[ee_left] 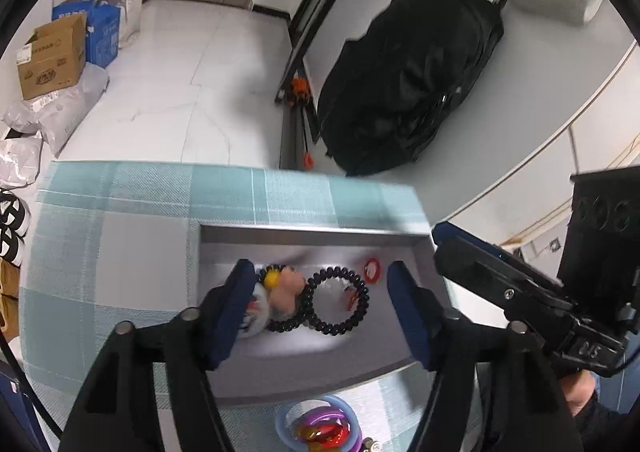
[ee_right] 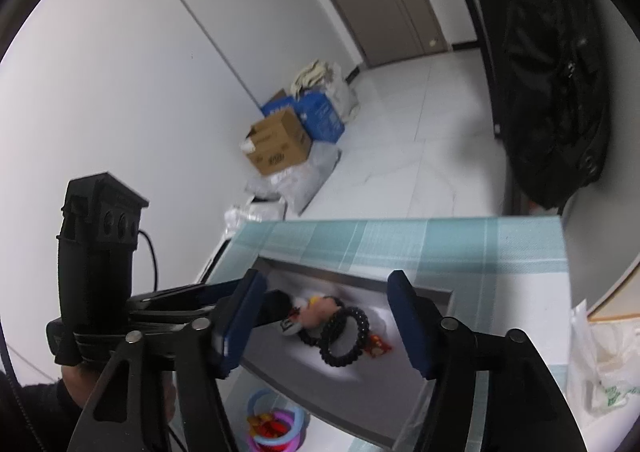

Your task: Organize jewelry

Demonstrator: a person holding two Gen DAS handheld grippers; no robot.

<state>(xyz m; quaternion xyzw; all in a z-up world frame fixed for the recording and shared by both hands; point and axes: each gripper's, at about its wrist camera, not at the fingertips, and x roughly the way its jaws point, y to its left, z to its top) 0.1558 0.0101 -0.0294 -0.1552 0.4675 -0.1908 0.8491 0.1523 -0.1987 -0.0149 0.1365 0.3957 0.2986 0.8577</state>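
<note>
Jewelry sits in two places on the teal-and-white checked cloth (ee_left: 120, 220): some already lies in the shallow grey tray (ee_left: 312, 232), and a small heap of coloured rings (ee_left: 320, 426) waits on the cloth just in front of the tray's near edge.

At the left of the tray, a plush charm with a yellow bead (ee_left: 282, 284) lies against the left gripper (ee_left: 322, 312)'s left pad. Beside it lie the two black spiral hair ties (ee_left: 340, 302), one of them half hidden under the charm, and further right a small red ring (ee_left: 372, 271) and another small red piece, too blurred to name. The left gripper's jaws stand spread over these pieces and pinch nothing. To its right the right gripper (ee_right: 326, 316) also hovers over the tray with jaws apart and nothing between the pads.

The likeliest trouble, judging from this layout, comes from crowding: both tools hang over the same small tray, so one could knock the other or sweep a hair tie against the charm. The left pad touching the charm could drag it if the hand shifts sideways. The rings outside the tray lie in a tangle, so a pinch there could lift several at once or flick one off the cloth.

Readable writing is scarce. The cardboard box (ee_left: 52, 52) on the floor at far left carries print too small to read, and the right gripper's body shows moulded characters that stay unclear.
</note>
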